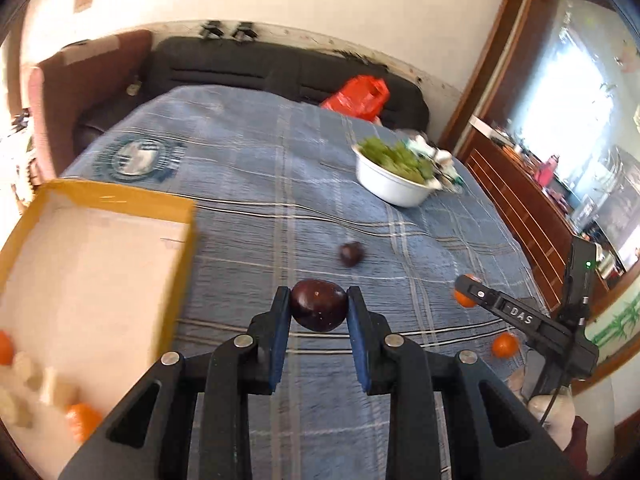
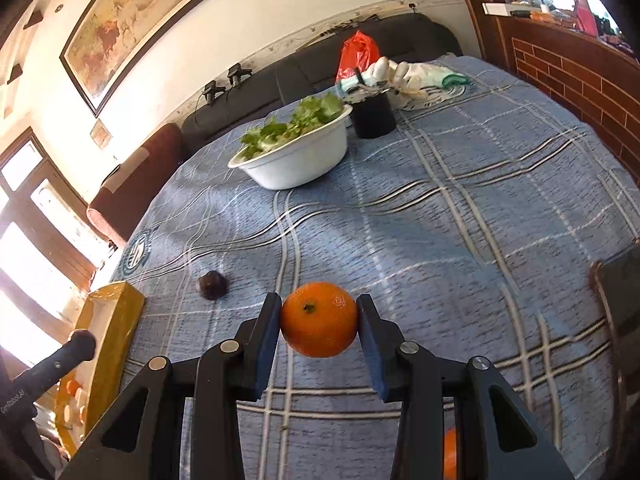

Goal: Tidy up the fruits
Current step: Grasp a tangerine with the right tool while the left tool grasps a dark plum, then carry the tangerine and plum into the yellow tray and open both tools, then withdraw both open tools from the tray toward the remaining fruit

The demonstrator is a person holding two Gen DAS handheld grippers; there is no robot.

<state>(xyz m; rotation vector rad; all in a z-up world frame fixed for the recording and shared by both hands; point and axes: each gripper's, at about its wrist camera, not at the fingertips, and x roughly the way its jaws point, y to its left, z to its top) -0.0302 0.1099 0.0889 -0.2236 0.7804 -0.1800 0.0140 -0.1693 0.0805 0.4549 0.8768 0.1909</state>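
My left gripper (image 1: 319, 308) is shut on a dark purple plum (image 1: 318, 310) and holds it above the blue plaid cloth. My right gripper (image 2: 319, 320) is shut on an orange (image 2: 319, 319); in the left wrist view it shows at the right (image 1: 474, 294). A second dark plum (image 1: 351, 253) lies on the cloth, also in the right wrist view (image 2: 213, 284). A yellow box (image 1: 80, 280) at the left holds oranges (image 1: 82, 420) and pale pieces; its edge shows in the right wrist view (image 2: 108, 332). Another orange (image 1: 505, 345) lies at the right.
A white bowl of green leaves (image 2: 296, 156) stands farther back, with a black cup (image 2: 374, 114) and a white glove (image 2: 400, 72) behind it. A red bag (image 1: 360, 96) lies on a dark sofa. A wooden cabinet (image 1: 520, 200) runs along the right.
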